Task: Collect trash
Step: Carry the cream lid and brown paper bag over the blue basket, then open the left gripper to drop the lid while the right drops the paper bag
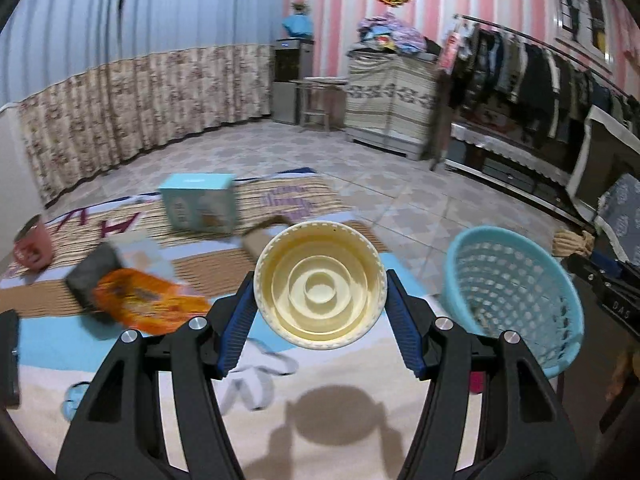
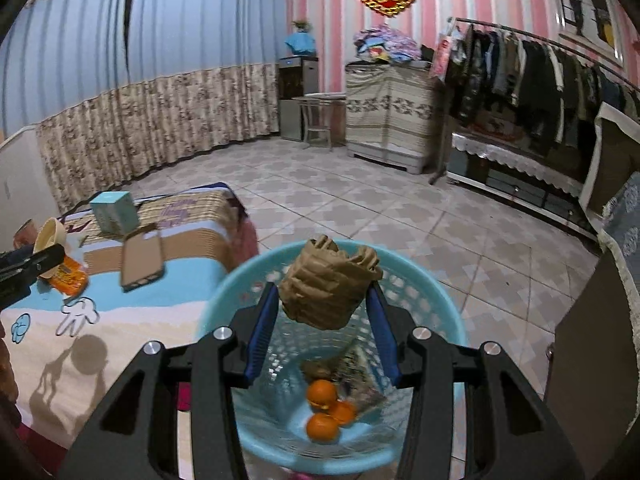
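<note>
right gripper clamps crumpled brown paper bag above round blue plastic mesh basket, prob so it drops in w/ the oranges; left gripper grips cream plastic bowl over bed, basket just beside

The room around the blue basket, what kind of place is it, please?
Most likely a bedroom in a home. A bed with a cartoon blanket holds the scattered trash, a long rack of hanging clothes lines the pink striped wall, and floor-length curtains cover the other wall. The blue basket stands beside the bed.
</note>
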`<state>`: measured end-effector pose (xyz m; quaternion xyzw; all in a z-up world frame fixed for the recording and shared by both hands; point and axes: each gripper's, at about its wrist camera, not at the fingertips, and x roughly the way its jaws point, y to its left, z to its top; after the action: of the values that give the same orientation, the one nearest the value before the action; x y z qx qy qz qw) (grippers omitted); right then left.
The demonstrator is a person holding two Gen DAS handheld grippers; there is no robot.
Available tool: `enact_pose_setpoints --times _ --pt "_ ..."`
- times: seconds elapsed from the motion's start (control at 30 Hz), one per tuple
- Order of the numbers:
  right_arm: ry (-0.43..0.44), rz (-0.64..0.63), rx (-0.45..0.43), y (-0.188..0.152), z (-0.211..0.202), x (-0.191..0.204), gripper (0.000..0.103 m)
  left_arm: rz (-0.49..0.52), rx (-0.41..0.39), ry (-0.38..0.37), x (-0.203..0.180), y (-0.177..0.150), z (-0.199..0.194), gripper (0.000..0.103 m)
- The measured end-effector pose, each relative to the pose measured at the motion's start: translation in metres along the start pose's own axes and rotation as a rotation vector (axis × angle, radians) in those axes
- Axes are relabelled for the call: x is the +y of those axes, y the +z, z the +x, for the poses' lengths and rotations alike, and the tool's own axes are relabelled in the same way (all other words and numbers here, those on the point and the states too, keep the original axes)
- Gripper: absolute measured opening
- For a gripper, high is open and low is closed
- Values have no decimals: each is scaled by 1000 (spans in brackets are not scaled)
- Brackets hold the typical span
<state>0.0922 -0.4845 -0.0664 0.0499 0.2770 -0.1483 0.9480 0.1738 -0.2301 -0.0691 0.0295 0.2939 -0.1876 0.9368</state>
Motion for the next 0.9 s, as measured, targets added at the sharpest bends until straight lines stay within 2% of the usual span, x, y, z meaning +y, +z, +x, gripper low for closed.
enact_pose_setpoints --times 0.17,0.4,0.9 --pt "-27 23 5 -7 4 -23 45 33 18 -71 -41 -5 19 61" --pt "-38 52 13 -12 13 -43 45 52 48 -132 -86 -7 44 61" --pt "-50 82 28 -19 29 -60 45 96 62 -214 -139 -4 73 61"
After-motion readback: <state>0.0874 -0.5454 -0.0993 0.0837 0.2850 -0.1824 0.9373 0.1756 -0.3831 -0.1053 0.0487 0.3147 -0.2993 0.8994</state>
